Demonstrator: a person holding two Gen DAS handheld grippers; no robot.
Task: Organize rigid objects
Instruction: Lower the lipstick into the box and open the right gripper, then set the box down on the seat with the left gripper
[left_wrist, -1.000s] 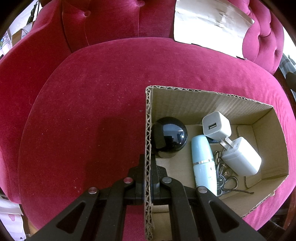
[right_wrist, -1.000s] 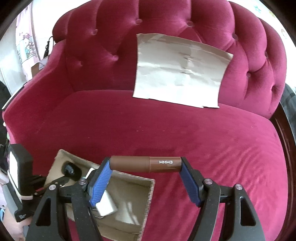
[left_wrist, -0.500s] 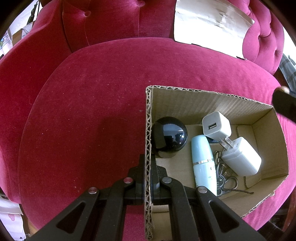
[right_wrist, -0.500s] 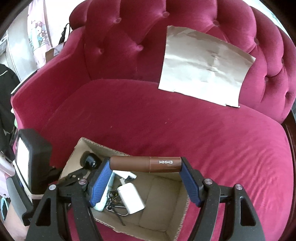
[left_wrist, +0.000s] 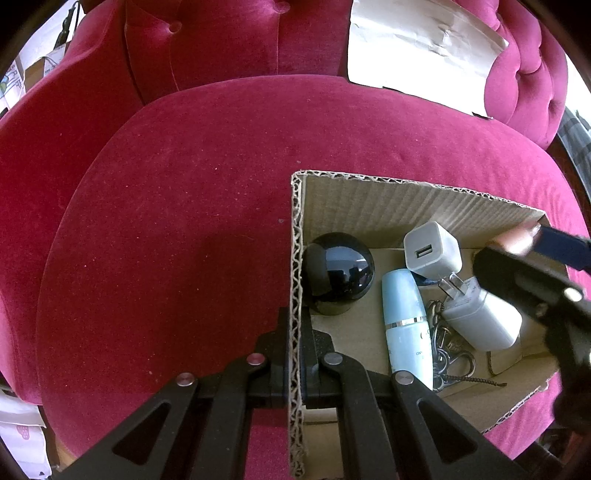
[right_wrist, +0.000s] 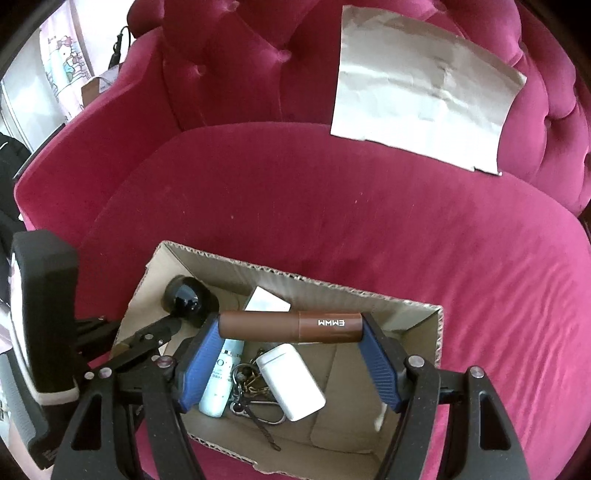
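Observation:
A cardboard box sits on the red velvet sofa seat. My left gripper is shut on the box's left wall. Inside lie a black ball-shaped object, a light blue bottle, two white chargers and a bunch of keys. My right gripper is shut on a brown tube marked EMMM, held crosswise above the open box. It shows at the right in the left wrist view.
A crumpled sheet of paper leans on the tufted sofa back. The sofa armrest rises at the left. Bare seat cushion stretches behind and right of the box.
My right gripper has carried the brown tube left and down, from beside the box to over its opening. The left gripper holds the box wall still.

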